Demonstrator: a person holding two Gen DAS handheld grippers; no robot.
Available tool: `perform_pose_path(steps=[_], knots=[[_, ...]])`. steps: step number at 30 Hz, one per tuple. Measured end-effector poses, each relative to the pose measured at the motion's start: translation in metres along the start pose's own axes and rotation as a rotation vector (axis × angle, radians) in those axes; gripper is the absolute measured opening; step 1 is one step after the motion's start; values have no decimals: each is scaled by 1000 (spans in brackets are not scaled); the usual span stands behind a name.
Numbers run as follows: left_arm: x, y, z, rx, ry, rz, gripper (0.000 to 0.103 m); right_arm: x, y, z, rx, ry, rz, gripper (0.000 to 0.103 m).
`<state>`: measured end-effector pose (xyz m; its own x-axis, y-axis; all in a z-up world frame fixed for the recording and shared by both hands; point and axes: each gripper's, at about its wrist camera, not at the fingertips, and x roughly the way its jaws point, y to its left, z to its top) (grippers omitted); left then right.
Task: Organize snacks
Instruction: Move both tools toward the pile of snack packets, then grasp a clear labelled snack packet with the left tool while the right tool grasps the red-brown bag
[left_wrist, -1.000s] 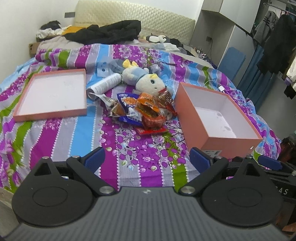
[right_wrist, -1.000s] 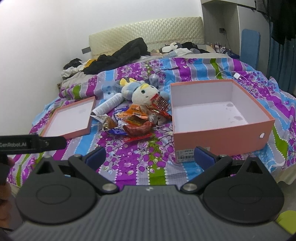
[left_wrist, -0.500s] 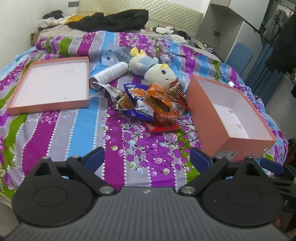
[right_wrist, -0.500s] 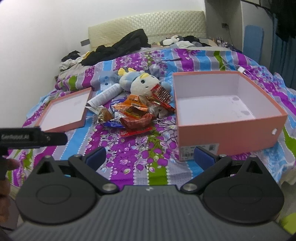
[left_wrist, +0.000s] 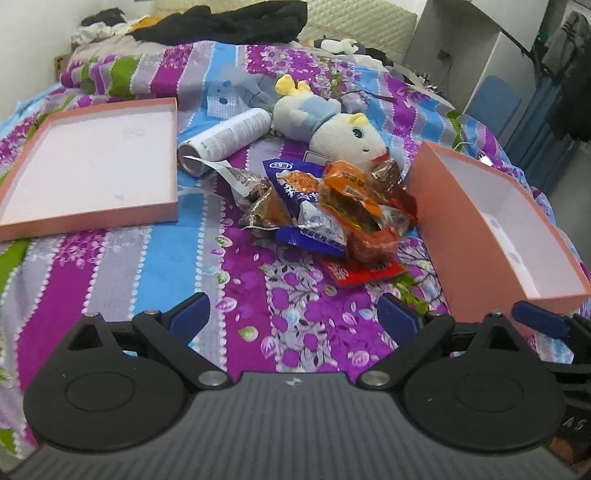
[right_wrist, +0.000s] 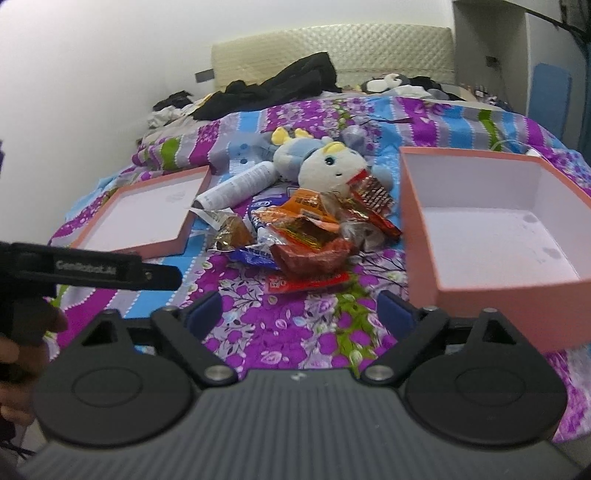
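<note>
Both tongs are apart and hold nothing, the right tongs (right_wrist: 299, 314) just closing a bit; reach ahead to the snacks (right_wrist: 306, 236), pinch one bag, then drop it in the box (right_wrist: 491, 280) to the right; left tongs (left_wrist: 291, 317) wait.

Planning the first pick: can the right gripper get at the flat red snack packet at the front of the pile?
Probably yes: the flat red snack packet lies nearest the right gripper, jaws open, only bare floral bedspread between.

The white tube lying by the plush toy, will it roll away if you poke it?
Probably. The white tube looks round and lies on its side, so a sideways poke should roll it. The soft bedspread and the plush toy beside it would likely stop it soon.
</note>
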<state>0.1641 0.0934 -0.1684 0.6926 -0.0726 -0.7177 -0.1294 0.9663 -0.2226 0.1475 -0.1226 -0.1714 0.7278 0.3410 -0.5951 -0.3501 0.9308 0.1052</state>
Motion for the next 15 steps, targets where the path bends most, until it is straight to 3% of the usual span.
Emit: perform_pose_path(steps=[9, 15], knots=[[68, 20, 35, -83, -10, -28, 98, 75, -7, 9, -39, -9, 36, 83], [120, 38, 63, -140, -10, -23, 96, 129, -21, 12, 14, 39, 14, 88]])
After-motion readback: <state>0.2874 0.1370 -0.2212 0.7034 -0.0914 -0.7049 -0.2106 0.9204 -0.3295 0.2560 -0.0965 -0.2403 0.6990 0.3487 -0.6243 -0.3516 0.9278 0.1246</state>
